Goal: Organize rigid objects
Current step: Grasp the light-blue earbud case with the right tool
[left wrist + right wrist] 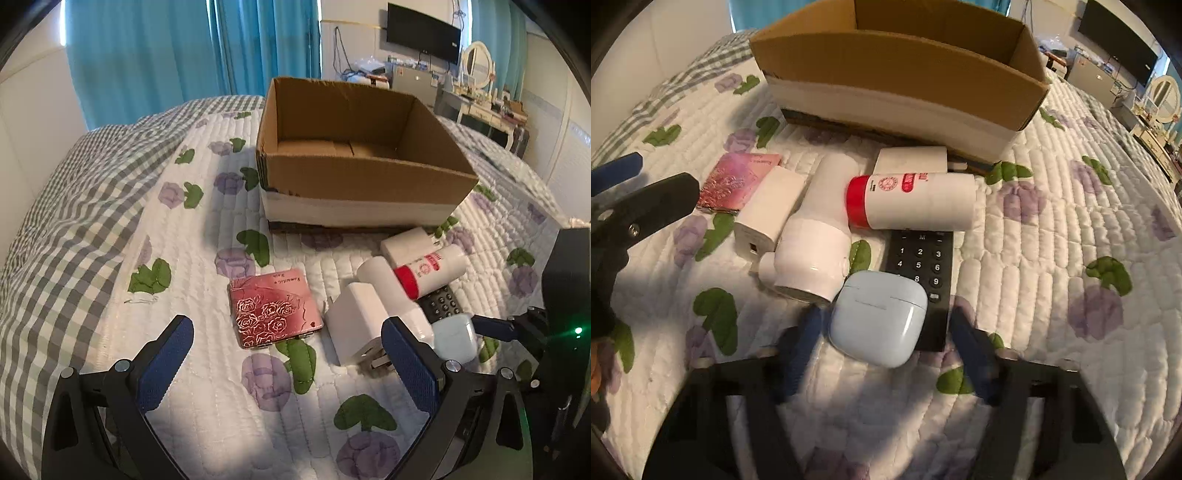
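Note:
An open, empty cardboard box (354, 155) stands on the quilted bed; it also shows in the right wrist view (897, 70). In front of it lie a pink rose-patterned case (273, 310), a white charger plug (354, 328), a white handheld device (820, 229), a white bottle with a red cap (916, 201), a black remote (923, 266) and a light blue earbud case (881, 317). My left gripper (288, 354) is open, its fingers on either side of the pink case and plug. My right gripper (886, 332) is open, its fingers on either side of the earbud case, apart from it.
A grey checked blanket (66, 221) covers the bed's left side. Turquoise curtains (166, 48) hang behind. A TV (423, 31) and a dresser with a mirror (476, 62) stand at the far right. A second white adapter (912, 158) lies against the box front.

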A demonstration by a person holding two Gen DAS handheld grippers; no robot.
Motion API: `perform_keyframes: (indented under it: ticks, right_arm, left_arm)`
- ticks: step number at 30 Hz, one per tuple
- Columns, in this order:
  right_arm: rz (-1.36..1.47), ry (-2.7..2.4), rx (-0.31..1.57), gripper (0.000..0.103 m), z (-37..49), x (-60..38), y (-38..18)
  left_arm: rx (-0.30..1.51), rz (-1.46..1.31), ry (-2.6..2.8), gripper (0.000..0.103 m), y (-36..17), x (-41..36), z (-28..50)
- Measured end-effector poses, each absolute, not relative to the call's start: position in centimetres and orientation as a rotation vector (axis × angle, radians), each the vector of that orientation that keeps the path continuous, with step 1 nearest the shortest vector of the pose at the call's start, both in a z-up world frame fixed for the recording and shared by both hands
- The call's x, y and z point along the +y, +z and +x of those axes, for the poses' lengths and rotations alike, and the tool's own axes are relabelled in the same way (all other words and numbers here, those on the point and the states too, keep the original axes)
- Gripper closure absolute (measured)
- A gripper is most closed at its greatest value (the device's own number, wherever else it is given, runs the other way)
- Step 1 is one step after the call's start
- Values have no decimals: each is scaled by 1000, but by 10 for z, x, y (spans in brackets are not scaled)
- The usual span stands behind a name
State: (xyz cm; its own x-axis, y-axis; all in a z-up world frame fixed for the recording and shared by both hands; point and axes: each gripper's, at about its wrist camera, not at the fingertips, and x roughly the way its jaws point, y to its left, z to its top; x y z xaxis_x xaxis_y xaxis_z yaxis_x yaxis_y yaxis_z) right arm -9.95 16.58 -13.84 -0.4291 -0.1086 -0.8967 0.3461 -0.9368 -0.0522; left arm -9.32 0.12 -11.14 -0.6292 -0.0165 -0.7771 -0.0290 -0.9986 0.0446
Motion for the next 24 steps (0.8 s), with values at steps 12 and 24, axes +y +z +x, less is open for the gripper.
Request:
perform_keyframes:
  ticks: [12, 24]
  right_arm:
    - [1325, -2536, 147, 50, -100, 208, -84]
    - [1292, -2520, 177, 50, -93, 203, -80]
  left_arm:
    - [185, -1478, 2738, 0, -142, 32, -121]
    - [207, -1486, 2768, 10, -140, 24, -117]
